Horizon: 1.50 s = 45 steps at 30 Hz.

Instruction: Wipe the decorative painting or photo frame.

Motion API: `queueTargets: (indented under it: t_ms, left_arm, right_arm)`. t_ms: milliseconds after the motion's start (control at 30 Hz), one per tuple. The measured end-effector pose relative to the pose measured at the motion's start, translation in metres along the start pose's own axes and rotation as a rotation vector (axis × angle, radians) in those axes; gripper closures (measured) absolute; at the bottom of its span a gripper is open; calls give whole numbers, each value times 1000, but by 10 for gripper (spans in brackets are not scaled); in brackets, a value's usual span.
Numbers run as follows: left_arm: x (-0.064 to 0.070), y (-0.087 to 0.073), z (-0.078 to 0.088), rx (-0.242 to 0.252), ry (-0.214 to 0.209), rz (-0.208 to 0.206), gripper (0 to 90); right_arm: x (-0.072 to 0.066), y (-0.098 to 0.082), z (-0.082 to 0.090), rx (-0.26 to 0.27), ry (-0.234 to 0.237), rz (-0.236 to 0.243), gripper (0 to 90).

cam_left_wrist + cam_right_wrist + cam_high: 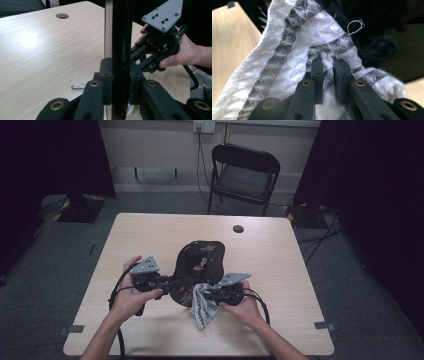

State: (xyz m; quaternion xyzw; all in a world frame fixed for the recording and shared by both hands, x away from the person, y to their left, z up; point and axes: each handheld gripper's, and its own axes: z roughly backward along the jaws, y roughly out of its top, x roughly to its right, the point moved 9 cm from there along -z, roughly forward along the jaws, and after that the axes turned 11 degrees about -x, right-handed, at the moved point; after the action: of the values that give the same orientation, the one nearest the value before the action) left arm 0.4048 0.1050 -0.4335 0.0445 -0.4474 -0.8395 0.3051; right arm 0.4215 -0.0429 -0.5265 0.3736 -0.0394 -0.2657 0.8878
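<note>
The left tongs (167, 281) are clenched on the rim of a black tray (197, 262), which stands tilted up off the counter (150, 232) near its front middle; in the left gripper view the tray's edge (121, 50) runs straight up between the jaws. The right tongs (202, 295) pinch a white cloth (204, 309) with grey diamond bands, held against the tray's lower right part, its loose end hanging toward the counter. A paper clip (78, 86) lies on the counter just beside the left tongs.

right gripper (329, 63) | fingers (317, 72) pinch white patterned cloth (287, 55); above table (227, 45)
</note>
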Motion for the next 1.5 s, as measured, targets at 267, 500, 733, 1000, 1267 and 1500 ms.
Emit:
queueTargets:
  t_ms: [267,500,733,1000,1267,1500]
  left_arm:
    - [0,0,0,0,-5,2,781]
    - [2,1,-1,3,-21,3,778]
    - [3,1,-2,1,-28,-5,778]
    - [3,0,-1,-1,-32,-6,778]
    - [4,1,-2,4,-33,-5,777]
    - [5,1,-3,7,-37,-3,774]
  right_arm:
    - [32,2,20,57,-71,-84,797]
    - [63,1,45,119,-136,-177,797]
    - [41,19,51,144,-119,-100,798]
    - [25,27,47,145,-74,-54,797]
    - [58,20,65,182,-137,-136,797]
    - [60,22,68,177,-149,-126,797]
